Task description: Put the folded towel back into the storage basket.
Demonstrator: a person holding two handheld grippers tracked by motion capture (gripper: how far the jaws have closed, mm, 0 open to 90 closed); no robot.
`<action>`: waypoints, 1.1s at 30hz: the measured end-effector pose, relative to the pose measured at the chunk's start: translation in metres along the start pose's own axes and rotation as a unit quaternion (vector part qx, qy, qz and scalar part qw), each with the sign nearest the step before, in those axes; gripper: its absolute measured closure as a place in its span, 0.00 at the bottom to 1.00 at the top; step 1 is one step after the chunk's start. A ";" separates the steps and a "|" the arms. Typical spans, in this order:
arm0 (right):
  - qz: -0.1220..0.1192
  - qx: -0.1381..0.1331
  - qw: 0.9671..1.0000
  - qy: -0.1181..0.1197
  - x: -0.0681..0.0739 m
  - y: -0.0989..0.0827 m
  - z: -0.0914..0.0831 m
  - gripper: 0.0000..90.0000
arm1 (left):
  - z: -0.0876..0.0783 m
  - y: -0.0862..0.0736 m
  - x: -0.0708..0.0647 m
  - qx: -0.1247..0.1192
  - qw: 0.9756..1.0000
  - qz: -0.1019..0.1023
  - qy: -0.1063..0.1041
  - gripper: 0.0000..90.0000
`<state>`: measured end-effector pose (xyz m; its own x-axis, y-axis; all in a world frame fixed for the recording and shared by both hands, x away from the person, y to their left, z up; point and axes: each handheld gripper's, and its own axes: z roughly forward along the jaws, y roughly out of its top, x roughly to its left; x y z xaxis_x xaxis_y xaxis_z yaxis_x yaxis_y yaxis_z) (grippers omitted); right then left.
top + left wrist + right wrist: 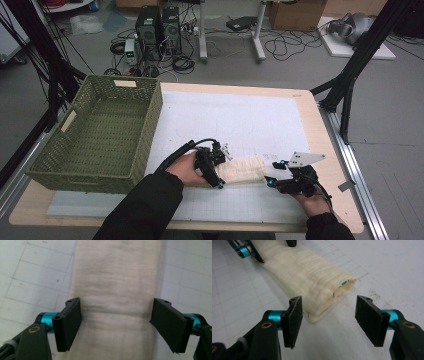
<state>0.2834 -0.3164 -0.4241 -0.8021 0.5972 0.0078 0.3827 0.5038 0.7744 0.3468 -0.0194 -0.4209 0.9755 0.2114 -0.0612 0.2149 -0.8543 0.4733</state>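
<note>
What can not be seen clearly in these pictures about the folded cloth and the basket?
- Folded cloth: both ends cut off by the frame edges, left gripper view.
- Its left end, high view: hidden behind the left gripper.
- Green basket: near inner wall hidden by its own rim, high view.

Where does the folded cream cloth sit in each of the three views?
High view: folded cream cloth, lower centre, between both grippers.
Left gripper view: runs up the centre between open jaws.
Right gripper view: upper left to centre.
Shared landmark: white grid mat beneath it.
</note>
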 end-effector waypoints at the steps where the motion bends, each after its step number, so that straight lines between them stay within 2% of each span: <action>1: 0.000 -0.002 1.000 -0.001 0.000 0.000 0.000 0.43 | 0.000 0.000 0.000 0.001 1.000 0.001 0.000 0.27; 6: 0.003 -0.002 1.000 -0.003 0.000 0.000 0.000 0.42 | 0.002 0.000 -0.003 0.003 1.000 0.006 0.008 0.25; 8: -0.002 -0.002 1.000 -0.003 0.000 0.000 0.000 0.42 | 0.002 0.000 -0.005 0.006 1.000 0.016 0.020 0.28; 11: -0.001 -0.002 1.000 -0.003 0.000 0.000 -0.001 0.42 | 0.002 0.001 -0.005 0.007 1.000 0.015 0.027 0.32; 15: -0.001 -0.003 1.000 -0.004 0.000 0.000 -0.001 0.42 | 0.002 0.002 -0.007 0.009 0.999 0.014 0.035 0.33; 17: -0.002 -0.003 1.000 -0.004 0.000 0.000 -0.001 0.42 | 0.002 0.001 -0.006 0.007 0.999 0.008 0.030 0.33; 19: -0.002 -0.002 1.000 -0.004 0.000 0.000 -0.001 0.42 | 0.001 0.001 -0.003 0.003 1.000 -0.007 0.012 0.28; 22: 0.002 -0.003 1.000 -0.005 0.000 0.000 -0.002 0.42 | -0.001 0.000 0.003 -0.003 1.000 -0.029 -0.012 0.28; 23: 0.000 -0.004 1.000 -0.007 -0.001 -0.001 -0.002 0.42 | -0.002 0.000 0.004 -0.003 0.999 -0.032 -0.013 0.28; 25: 0.000 -0.002 1.000 -0.005 -0.002 -0.001 -0.002 0.42 | -0.004 0.001 0.005 -0.001 1.000 -0.030 -0.008 0.33; 27: 0.000 -0.002 1.000 -0.005 -0.002 -0.001 -0.002 0.42 | -0.005 0.001 0.005 -0.002 1.000 -0.024 -0.004 0.33; 29: 0.001 -0.002 1.000 -0.004 -0.002 -0.001 -0.001 0.42 | -0.009 0.003 0.002 -0.016 1.000 -0.014 0.006 0.34; 32: -0.001 -0.001 1.000 -0.003 -0.002 0.000 0.000 0.42 | -0.014 0.011 0.002 -0.005 1.000 -0.003 0.020 0.34; 33: -0.001 -0.001 1.000 -0.005 -0.001 0.000 0.000 0.42 | -0.014 0.013 0.003 -0.002 1.000 -0.005 0.016 0.33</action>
<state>0.2842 -0.3173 -0.4239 -0.7984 0.6021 0.0011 0.3809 0.5036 0.7754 0.3518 -0.0227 -0.4025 0.9713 0.2349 -0.0372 0.2239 -0.8502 0.4765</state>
